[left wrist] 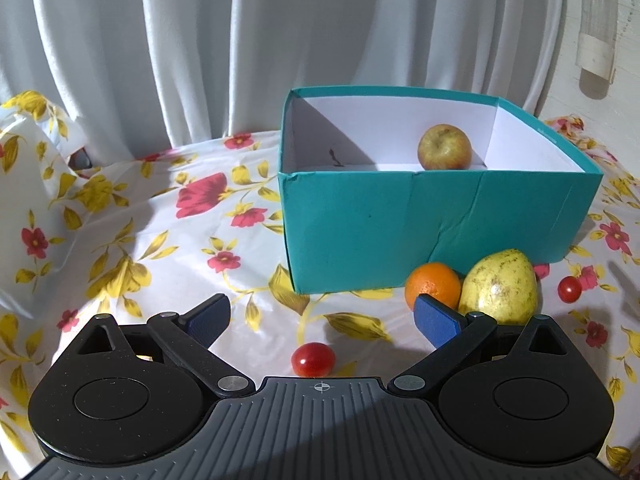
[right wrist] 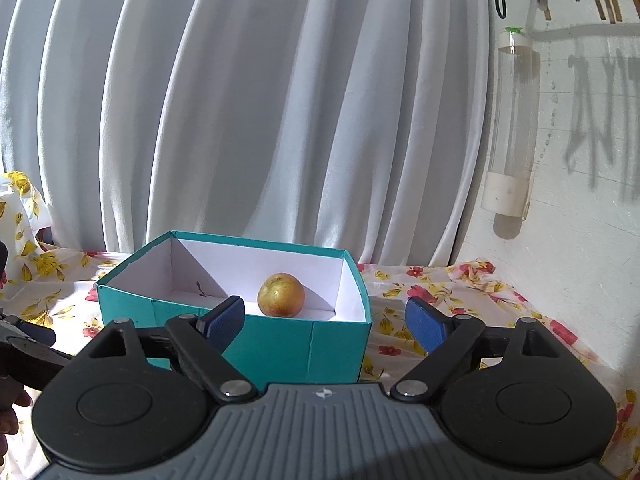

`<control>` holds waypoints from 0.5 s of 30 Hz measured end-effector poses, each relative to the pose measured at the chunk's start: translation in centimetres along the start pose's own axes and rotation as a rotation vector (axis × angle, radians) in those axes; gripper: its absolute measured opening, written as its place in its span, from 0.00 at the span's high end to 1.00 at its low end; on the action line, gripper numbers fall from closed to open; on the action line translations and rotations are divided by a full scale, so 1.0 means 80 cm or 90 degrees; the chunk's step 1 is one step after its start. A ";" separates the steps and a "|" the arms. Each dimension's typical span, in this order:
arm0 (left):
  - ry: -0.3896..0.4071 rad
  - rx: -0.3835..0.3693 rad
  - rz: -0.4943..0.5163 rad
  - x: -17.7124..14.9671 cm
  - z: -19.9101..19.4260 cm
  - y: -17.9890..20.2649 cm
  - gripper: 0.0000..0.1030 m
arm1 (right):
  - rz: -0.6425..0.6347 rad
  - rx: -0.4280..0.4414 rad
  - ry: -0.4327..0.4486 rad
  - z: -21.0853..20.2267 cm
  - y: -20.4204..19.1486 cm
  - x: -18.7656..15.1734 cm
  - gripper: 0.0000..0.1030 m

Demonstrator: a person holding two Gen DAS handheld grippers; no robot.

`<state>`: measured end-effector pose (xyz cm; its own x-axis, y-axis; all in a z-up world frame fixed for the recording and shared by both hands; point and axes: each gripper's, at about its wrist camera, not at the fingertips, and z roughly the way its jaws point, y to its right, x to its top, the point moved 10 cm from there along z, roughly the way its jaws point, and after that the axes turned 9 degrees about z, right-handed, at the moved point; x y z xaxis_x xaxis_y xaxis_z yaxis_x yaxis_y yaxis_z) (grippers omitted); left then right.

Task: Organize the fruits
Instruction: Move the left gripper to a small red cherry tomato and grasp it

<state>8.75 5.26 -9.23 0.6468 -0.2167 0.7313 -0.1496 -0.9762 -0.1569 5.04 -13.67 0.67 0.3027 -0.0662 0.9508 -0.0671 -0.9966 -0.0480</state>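
Observation:
A teal box [left wrist: 400, 224] with a white inside stands on the flowered cloth and holds an apple [left wrist: 444, 147]. In front of it lie an orange [left wrist: 433, 284] and a yellow-green pear [left wrist: 500, 286], side by side. A cherry tomato [left wrist: 313, 359] lies between the fingers of my left gripper [left wrist: 320, 320], which is open and empty. A second cherry tomato [left wrist: 569, 289] lies to the right. My right gripper [right wrist: 325, 322] is open and empty, raised in front of the box [right wrist: 280, 344]; the apple [right wrist: 281, 295] shows inside.
White curtains hang behind the table. The flowered cloth [left wrist: 160, 240] bunches up at the left edge. A clear tube [right wrist: 512, 128] hangs on the white wall at the right. The left gripper's body shows at the right wrist view's left edge [right wrist: 24, 352].

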 end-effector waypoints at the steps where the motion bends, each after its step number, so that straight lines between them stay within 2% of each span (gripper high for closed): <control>1: 0.000 0.001 0.005 -0.002 0.002 0.002 0.02 | 0.002 -0.002 -0.005 0.001 0.001 -0.002 0.15; 12: -0.022 -0.023 0.015 -0.028 0.019 0.011 0.03 | -0.003 -0.020 -0.044 0.007 0.002 -0.021 0.15; 14: -0.032 -0.028 0.013 -0.030 0.024 0.011 0.13 | -0.004 -0.021 -0.052 0.009 0.001 -0.024 0.15; 15: -0.037 -0.032 0.012 -0.032 0.027 0.011 0.15 | -0.005 -0.021 -0.053 0.009 0.000 -0.025 0.15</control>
<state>8.59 4.90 -12.69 0.6862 -0.2361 0.6880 -0.1986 -0.9707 -0.1351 5.13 -13.61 -1.43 0.3812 -0.0634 0.9223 -0.0955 -0.9950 -0.0289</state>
